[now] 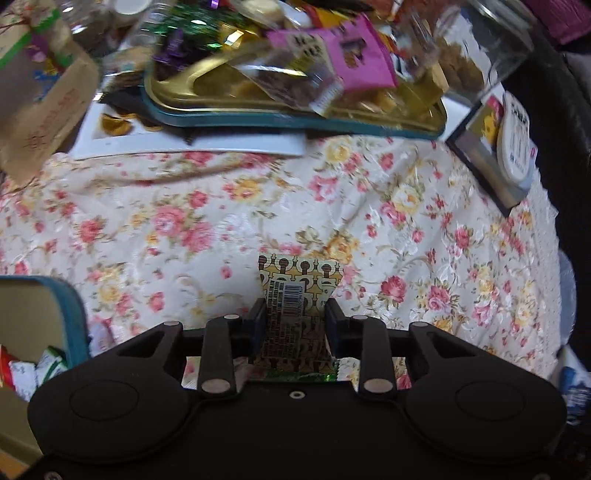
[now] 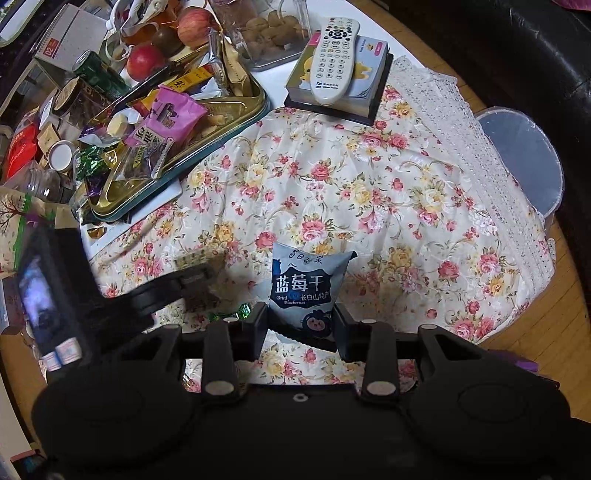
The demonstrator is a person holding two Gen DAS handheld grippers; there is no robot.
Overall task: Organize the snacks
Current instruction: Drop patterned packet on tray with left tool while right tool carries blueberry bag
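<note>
My left gripper (image 1: 295,317) is shut on a yellow patterned snack packet (image 1: 293,295) with a barcode, held above the floral tablecloth (image 1: 221,221). My right gripper (image 2: 300,321) is shut on a grey-blue dried blueberry packet (image 2: 308,280), also above the cloth. The left gripper shows blurred in the right wrist view (image 2: 195,277), to the left of the blueberry packet. A gold tray with a teal rim (image 1: 332,122) (image 2: 236,122) holds several snacks, among them a pink packet (image 1: 354,55) (image 2: 173,114). A teal-rimmed tin (image 1: 70,317) with wrapped sweets sits at the lower left.
A white remote (image 2: 332,59) lies on a book (image 2: 369,92) at the back right. A glass jar of cookies (image 2: 266,29), apples (image 2: 147,59), a green can (image 2: 99,77) and a paper bag (image 1: 44,103) crowd the back left. A plastic bin (image 2: 528,162) stands beyond the table edge.
</note>
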